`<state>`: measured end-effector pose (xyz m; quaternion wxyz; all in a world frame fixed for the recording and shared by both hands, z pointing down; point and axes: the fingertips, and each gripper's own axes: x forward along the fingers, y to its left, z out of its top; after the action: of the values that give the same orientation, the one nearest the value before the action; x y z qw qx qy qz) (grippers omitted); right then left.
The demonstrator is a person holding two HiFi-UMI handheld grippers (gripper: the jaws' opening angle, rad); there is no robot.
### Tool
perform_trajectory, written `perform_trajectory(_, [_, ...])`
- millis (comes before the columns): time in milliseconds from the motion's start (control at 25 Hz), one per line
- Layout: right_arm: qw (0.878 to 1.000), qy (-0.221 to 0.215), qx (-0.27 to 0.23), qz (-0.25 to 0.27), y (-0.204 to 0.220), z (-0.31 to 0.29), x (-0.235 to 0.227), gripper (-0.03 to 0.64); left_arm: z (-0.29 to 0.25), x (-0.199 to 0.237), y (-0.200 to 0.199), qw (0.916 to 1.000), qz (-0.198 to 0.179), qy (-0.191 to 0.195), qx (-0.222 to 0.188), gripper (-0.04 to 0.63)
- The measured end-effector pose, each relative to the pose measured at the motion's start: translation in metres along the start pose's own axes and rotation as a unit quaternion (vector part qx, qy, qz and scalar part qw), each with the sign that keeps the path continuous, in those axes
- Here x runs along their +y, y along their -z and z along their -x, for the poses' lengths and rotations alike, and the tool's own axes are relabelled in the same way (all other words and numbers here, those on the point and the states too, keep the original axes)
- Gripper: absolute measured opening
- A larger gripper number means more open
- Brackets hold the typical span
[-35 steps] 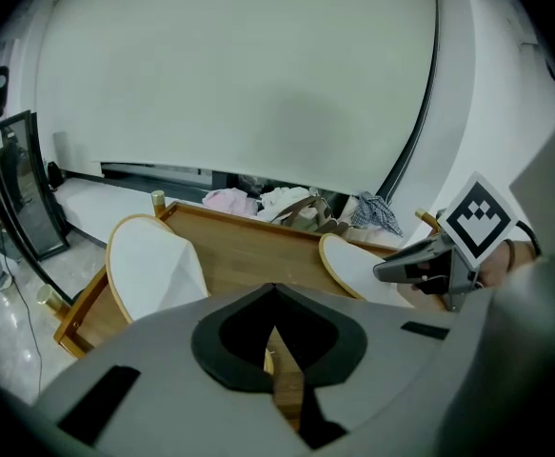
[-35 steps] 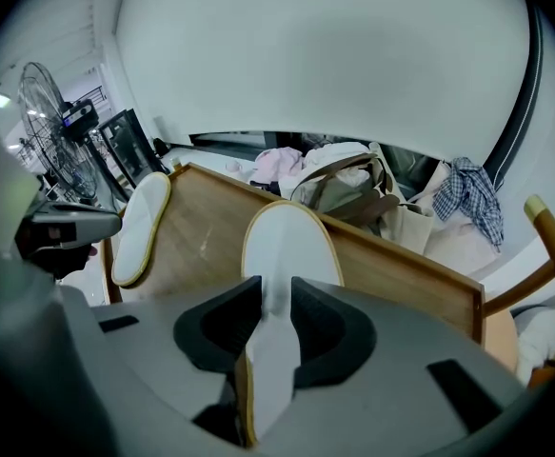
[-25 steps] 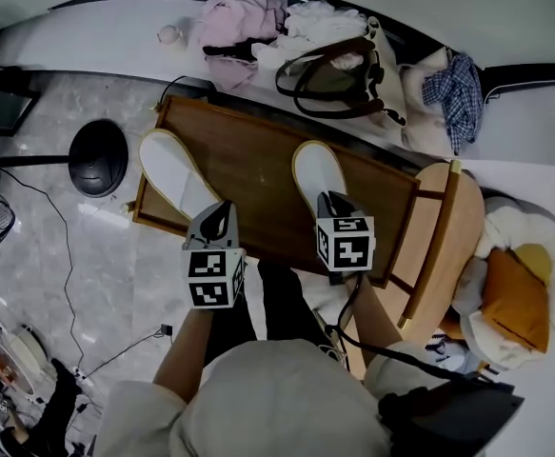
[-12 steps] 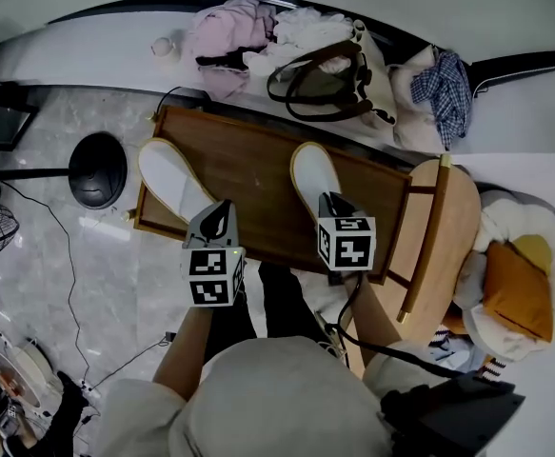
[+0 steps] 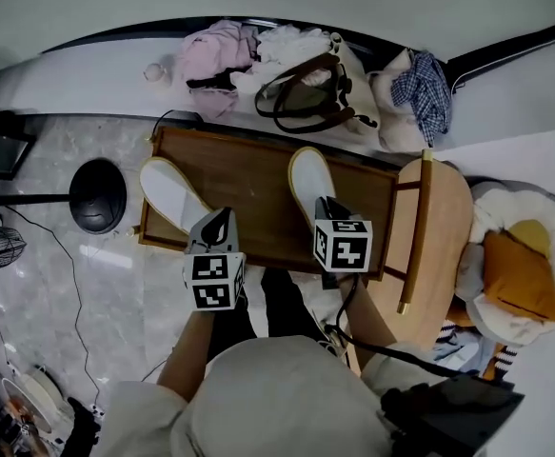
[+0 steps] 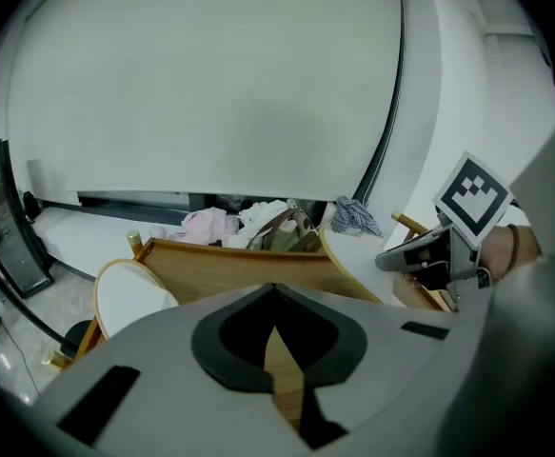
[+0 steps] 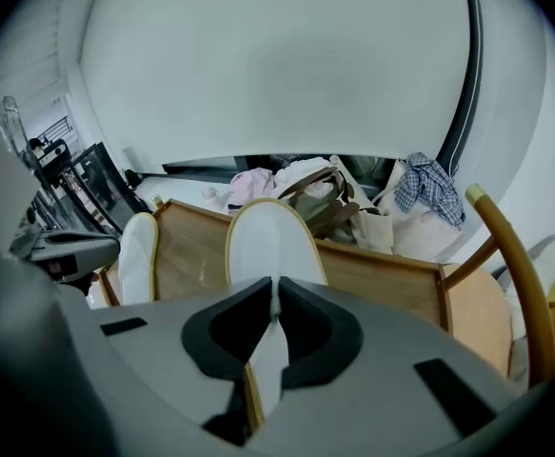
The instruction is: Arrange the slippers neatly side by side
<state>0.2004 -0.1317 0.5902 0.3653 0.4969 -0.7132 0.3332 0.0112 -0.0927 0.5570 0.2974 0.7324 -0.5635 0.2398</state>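
The right gripper [image 7: 275, 288] pinches the heel of a white slipper [image 7: 267, 241] on the wooden table [image 5: 248, 174]. The left gripper [image 6: 273, 291] has its jaws pressed together, empty – the other slipper [image 6: 129, 298] lies beside it. A handbag [image 5: 306, 89] and clothes [image 5: 215, 50] crowd behind – both heels are hidden from above.

No legible text, label or number anywhere

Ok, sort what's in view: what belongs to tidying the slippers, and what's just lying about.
For the job: left slipper, right slipper, wooden tray under them.
Lying about: open bag, pink clothes, checked cloth, wooden chair, black round stand base, orange cushion.
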Motion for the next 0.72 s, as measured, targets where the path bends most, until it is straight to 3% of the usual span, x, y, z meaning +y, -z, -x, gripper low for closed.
perform_trajectory(440, [0.997, 0.032, -0.035, -0.068, -0.009, 0.026, 0.009, 0.048, 0.009, 0.008, -0.03, 0.9981, -0.049, 0.026, -0.028, 0.003])
perform_trajectory(720, [0.989, 0.057, -0.051, -0.123, -0.004, 0.04, 0.012, 0.046, 0.011, 0.007, -0.031, 0.9952, -0.077, 0.056, -0.025, 0.003])
